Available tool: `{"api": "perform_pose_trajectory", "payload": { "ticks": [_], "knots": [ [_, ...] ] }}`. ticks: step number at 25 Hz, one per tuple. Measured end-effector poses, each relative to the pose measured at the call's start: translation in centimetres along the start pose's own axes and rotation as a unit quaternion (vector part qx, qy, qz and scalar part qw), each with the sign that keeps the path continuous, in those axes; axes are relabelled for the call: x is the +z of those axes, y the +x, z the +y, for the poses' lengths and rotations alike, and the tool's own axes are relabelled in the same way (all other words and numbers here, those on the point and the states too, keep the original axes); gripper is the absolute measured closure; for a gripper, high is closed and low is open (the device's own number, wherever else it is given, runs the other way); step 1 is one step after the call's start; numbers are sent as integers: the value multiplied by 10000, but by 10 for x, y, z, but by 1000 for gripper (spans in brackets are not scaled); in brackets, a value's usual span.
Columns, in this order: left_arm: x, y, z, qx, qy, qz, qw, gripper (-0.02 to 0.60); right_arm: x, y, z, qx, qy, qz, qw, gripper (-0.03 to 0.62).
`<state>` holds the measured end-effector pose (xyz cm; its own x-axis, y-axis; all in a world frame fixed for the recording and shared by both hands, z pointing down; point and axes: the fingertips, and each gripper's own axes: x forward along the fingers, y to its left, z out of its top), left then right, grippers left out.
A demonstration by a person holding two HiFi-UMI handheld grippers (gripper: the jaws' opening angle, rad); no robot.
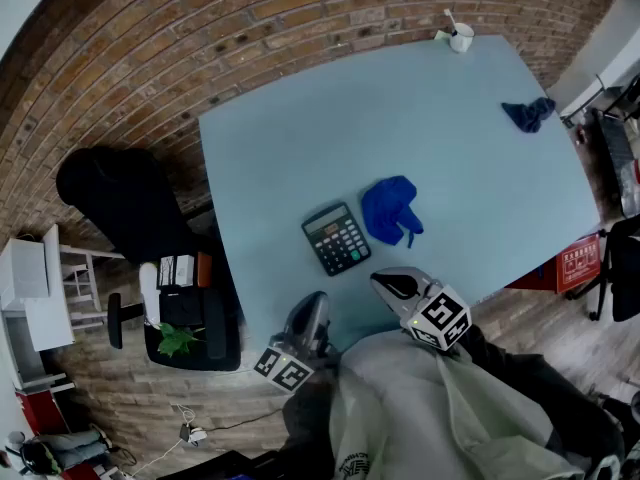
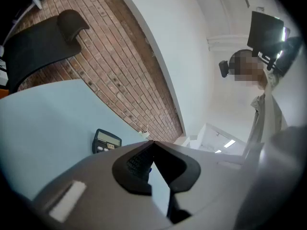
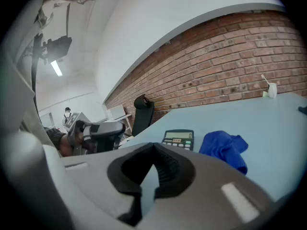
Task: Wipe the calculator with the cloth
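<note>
Left tongs (image 2: 152, 143) partly hide the calculator (image 2: 106, 142) — blue cloth (image 1: 390, 208) just beside.

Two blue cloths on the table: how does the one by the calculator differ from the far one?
The near cloth is bright blue; the far cloth is darker navy. The near cloth lies close beside the calculator; the far cloth sits alone near the table's far right edge and looks smaller from the head view. Both lie crumpled, neither held.
</note>
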<state>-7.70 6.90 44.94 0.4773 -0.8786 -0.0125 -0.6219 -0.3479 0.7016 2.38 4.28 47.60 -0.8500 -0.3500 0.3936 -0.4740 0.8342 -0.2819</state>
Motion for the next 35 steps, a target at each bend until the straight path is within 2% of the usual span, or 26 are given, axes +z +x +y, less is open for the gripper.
{"api": "perform_pose_trajectory", "payload": {
  "ticks": [22,27,32,35],
  "knots": [
    [2,1,5,1,-38,19,10000,583,3,0,-5,-98,-4,-95,9999,594],
    [1,0,5,34,-52,27,10000,583,1,-2,-11,-265,12,-27,9996,594],
    [-1,1,8,121,-15,105,9999,583,-2,3,-11,-342,-485,257,9979,594],
    [-5,2,11,137,-52,172,9997,583,-5,6,-36,-858,-876,477,9913,594]
  ]
}}
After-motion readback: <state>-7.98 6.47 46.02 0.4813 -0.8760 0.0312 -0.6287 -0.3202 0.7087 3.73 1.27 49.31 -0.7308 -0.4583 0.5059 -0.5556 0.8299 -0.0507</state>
